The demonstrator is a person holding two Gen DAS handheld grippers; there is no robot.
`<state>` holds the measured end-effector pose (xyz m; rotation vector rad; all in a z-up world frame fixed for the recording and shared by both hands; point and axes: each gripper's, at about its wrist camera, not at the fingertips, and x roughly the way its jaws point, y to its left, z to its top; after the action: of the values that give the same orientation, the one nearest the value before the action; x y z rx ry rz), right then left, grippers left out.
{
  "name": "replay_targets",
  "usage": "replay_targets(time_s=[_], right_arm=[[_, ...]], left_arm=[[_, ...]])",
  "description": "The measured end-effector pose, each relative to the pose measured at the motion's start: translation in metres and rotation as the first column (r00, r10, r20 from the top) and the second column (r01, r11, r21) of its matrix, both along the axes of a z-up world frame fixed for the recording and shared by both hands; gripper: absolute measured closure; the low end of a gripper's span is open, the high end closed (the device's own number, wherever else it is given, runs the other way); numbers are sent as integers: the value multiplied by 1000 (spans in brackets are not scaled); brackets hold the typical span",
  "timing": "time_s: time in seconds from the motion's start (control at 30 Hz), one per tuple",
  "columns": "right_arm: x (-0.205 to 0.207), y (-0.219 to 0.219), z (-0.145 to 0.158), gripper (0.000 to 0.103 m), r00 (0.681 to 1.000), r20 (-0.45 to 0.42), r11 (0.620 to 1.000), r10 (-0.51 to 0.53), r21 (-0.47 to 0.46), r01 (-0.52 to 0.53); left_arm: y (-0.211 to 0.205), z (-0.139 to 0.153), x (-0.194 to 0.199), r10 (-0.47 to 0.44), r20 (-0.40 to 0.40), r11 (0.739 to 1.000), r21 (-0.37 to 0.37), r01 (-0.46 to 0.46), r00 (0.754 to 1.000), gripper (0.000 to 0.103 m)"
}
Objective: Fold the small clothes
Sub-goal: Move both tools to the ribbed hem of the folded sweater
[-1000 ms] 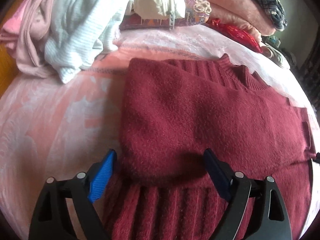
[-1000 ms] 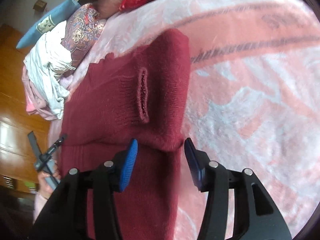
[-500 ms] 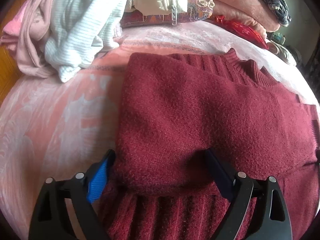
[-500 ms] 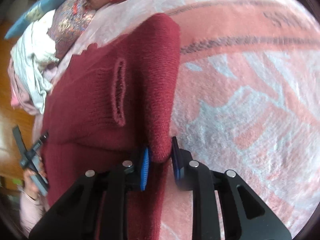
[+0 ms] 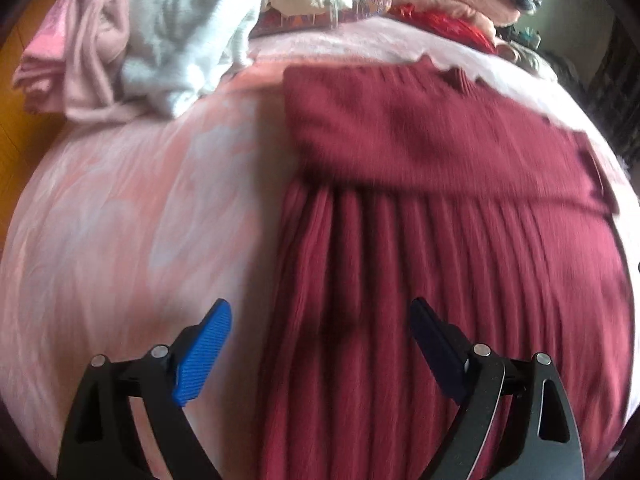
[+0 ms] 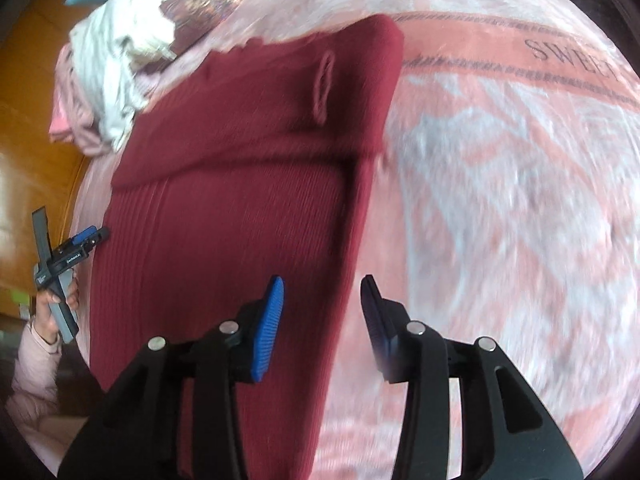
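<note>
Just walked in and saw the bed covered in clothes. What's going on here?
A person with a handheld gripper in each hand is folding a dark red knit sweater laid on a pink blanket. Its top part is folded down over the ribbed body. The left gripper and right gripper are both open, holding nothing, near the sweater's lower end. A pile of other clothes sits at the far side of the bed.
</note>
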<state>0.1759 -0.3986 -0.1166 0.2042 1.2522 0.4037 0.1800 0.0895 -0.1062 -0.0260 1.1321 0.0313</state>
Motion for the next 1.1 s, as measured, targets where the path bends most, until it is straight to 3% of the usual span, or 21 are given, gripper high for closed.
replay_targets(time_s=[0.3, 0.47, 0.57, 0.7, 0.9, 1.03, 1.1], right_arm=[[-92, 0, -17, 56, 994, -82, 997, 78, -16, -79], [-131, -3, -24, 54, 984, -137, 993, 111, -23, -115], [-148, 0, -28, 51, 980, -172, 995, 100, 26, -97], [-169, 8, -37, 51, 978, -179, 994, 104, -19, -109], [-179, 7, -38, 49, 975, -205, 996, 82, 60, -72], [-181, 30, -43, 51, 965, -222, 989, 138, 84, -122], [-181, 36, -43, 54, 964, -218, 987, 156, 75, -143]], left_arm=[[22, 4, -87, 59, -39, 993, 108, -54, 998, 12], [28, -3, -121, 68, -81, 990, 128, -57, 994, 12], [30, -15, -138, 53, -129, 996, 71, -44, 990, 12], [27, -19, -147, 28, -145, 1000, -10, -29, 989, 12], [26, -25, -155, 16, -156, 999, -38, -22, 988, 11], [24, -27, -161, -3, -160, 997, -76, -9, 987, 13], [20, -27, -164, -20, -156, 998, -62, 11, 988, 19]])
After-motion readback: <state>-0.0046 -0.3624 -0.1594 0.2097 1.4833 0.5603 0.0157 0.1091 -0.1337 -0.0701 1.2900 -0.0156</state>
